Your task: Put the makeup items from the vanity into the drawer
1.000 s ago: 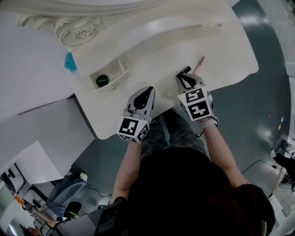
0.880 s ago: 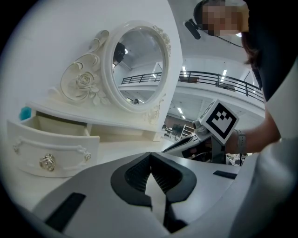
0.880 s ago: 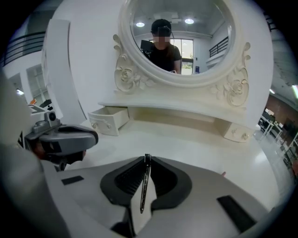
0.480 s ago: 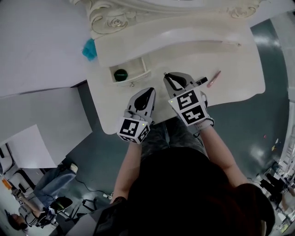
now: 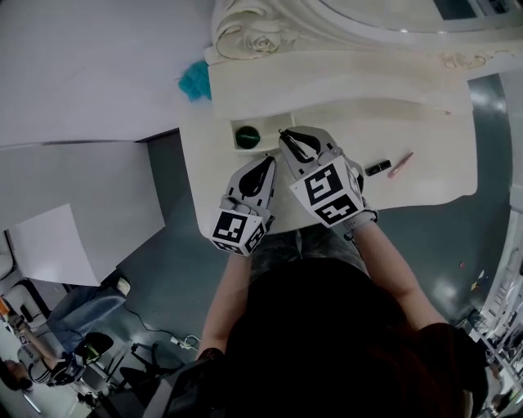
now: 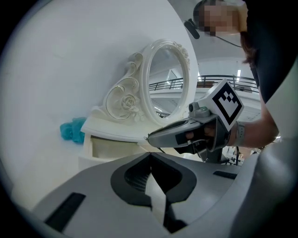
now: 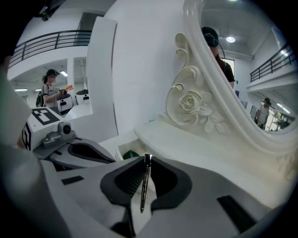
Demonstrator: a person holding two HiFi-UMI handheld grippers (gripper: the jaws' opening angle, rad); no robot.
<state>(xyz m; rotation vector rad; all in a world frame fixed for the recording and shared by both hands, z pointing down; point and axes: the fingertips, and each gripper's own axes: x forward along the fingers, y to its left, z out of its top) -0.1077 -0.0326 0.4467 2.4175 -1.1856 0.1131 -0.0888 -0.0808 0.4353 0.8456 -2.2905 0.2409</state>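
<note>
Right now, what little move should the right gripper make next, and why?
Probably ease the right gripper slightly farther over the open drawer, then lower it. Its jaws are shut on a thin dark pencil, and they hover just at the drawer's edge, near the green round item.

green item [image 5: 248,135] unidentifiable; mirror [image 5: 376,11] cut off above

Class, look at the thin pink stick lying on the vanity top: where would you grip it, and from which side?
Probably at mid-length, from straight above, jaws across its narrow width. The pink stick lies flat and slanted on the vanity top, and the black tube sits near its nearer end.
</note>
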